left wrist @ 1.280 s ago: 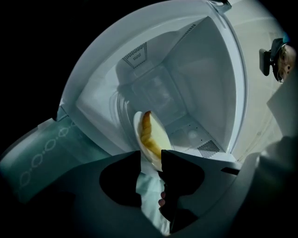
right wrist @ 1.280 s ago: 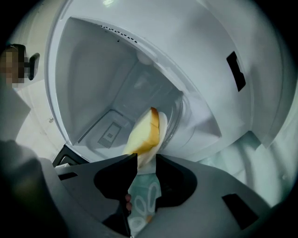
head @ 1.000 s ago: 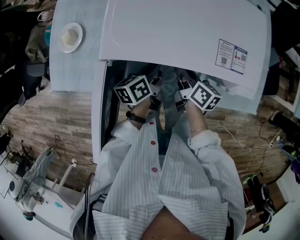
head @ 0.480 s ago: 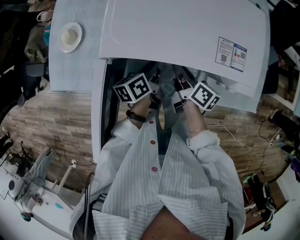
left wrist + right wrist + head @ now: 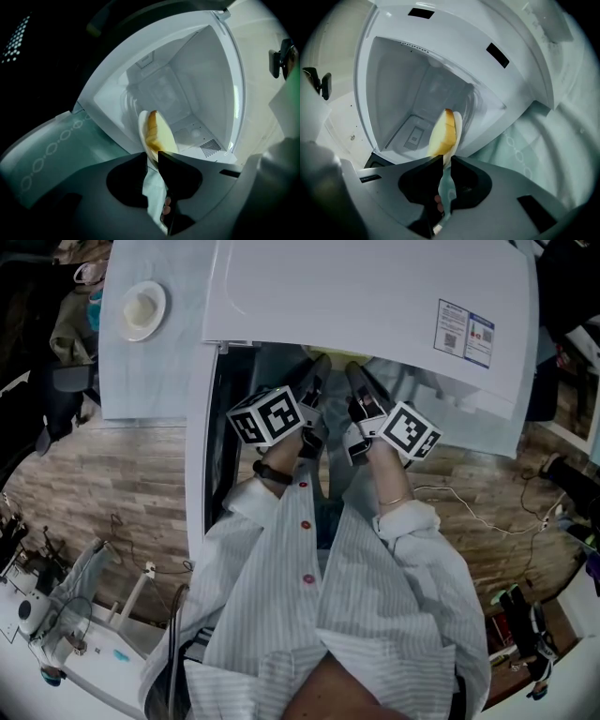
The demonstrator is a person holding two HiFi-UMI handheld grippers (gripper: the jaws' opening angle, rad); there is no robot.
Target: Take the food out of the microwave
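Note:
A white plate (image 5: pixel 165 133) carrying a yellow piece of food (image 5: pixel 151 130) sits at the mouth of the open white microwave (image 5: pixel 187 89). My left gripper (image 5: pixel 151 157) has the plate's near rim between its fingers, and its jaws are closing onto that rim. In the right gripper view the same plate (image 5: pixel 458 123) and food (image 5: pixel 441 133) stand edge-on, with my right gripper (image 5: pixel 446 159) shut on the rim. The head view shows both grippers side by side, left (image 5: pixel 317 371) and right (image 5: pixel 356 376), reaching under the microwave's top (image 5: pixel 366 296).
The microwave's dark door (image 5: pixel 214 465) hangs open at the left. A second plate (image 5: pixel 142 309) with pale food rests on the pale blue table (image 5: pixel 141 371) at the far left. A patterned green cloth (image 5: pixel 534 145) lies beside the microwave. Wooden floor and cables lie around.
In the head view both pairs of fingers now show further out from under the microwave top, with a sliver of yellow food between them. The hands have hardly shifted.

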